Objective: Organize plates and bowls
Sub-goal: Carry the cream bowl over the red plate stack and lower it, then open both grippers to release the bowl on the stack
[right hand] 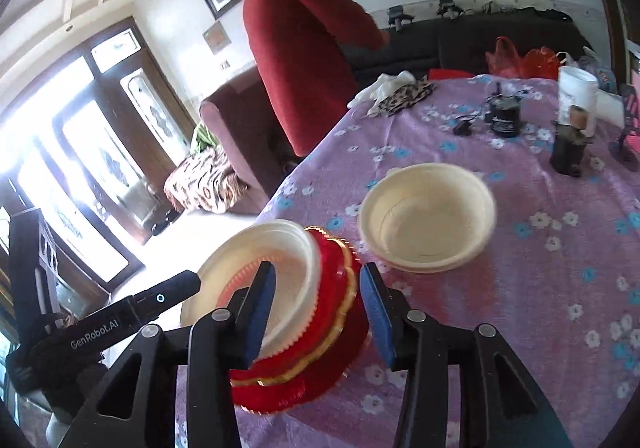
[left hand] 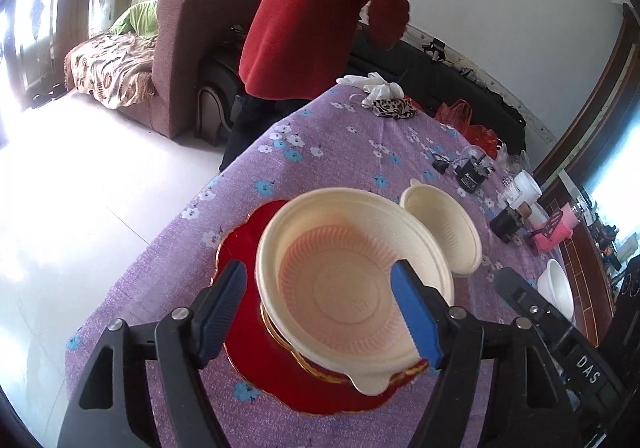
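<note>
Left gripper (left hand: 320,312) is angled down at the table, jaws spread wide, nothing pinched. The cream ribbed bowl (left hand: 352,272) is framed between the two blue ridged pads (left hand: 416,312), but no pad is seen pressing on it; the right pad overlaps the bowl's rim in the left wrist view, and whether it's touching can't be told. That bowl looks like thin moulded plastic with a fluted wall and a small tab at the rim, and it's nested in a glossy red bowl with a gold scalloped edge (right hand: 336,312), which is stacked on a red scalloped plate (left hand: 240,248). Just past the right pad, a second cream bowl (left hand: 444,228) is set on the purple flowered tablecloth (left hand: 344,143).

Right gripper (right hand: 318,312) is also tipped downward, jaws partly apart, and the stack's red rim is seen between the pads with no grip shown. Beyond its right jaw the second cream bowl can be seen again, blurred. A small white bowl (left hand: 558,288) is parked further right. Behind the table a person in a red sweater (left hand: 324,11) is turned away.
</note>
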A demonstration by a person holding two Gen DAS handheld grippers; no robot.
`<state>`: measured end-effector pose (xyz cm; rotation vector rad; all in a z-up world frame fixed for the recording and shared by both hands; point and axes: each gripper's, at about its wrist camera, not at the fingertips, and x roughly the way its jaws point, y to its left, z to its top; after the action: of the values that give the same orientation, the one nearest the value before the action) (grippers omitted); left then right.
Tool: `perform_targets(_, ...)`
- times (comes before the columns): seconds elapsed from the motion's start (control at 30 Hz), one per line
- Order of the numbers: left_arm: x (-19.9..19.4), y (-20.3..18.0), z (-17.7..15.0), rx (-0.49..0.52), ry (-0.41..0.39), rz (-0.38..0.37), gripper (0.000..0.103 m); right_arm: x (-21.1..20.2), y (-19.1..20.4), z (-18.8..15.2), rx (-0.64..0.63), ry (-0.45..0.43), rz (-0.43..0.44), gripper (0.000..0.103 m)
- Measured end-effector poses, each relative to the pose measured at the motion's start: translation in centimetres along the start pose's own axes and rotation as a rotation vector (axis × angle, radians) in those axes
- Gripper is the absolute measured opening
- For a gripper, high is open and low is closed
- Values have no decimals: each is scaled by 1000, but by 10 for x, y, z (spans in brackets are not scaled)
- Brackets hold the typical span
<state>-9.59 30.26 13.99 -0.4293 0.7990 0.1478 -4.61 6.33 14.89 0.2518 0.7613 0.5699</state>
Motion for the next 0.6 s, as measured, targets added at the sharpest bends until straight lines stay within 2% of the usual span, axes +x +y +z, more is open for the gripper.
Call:
perform_targets(0.13,-9,0,-6,-12,20,-28,75,-24,-26,-3,27,-18,-39,52)
perform_targets(0.37,-42,-3,-15,-15,-44,-40,77,-47,-87,-12,105,-34,-114,52)
perform_targets(0.47,-55,-16,-21,-2,-76,-72,79,-51,-117,-16,172,-28,-134,52)
perform_targets(0.6,-65,-40,-31,28,-101,-129,83,-48,-137,-22,207,-13,-155,52)
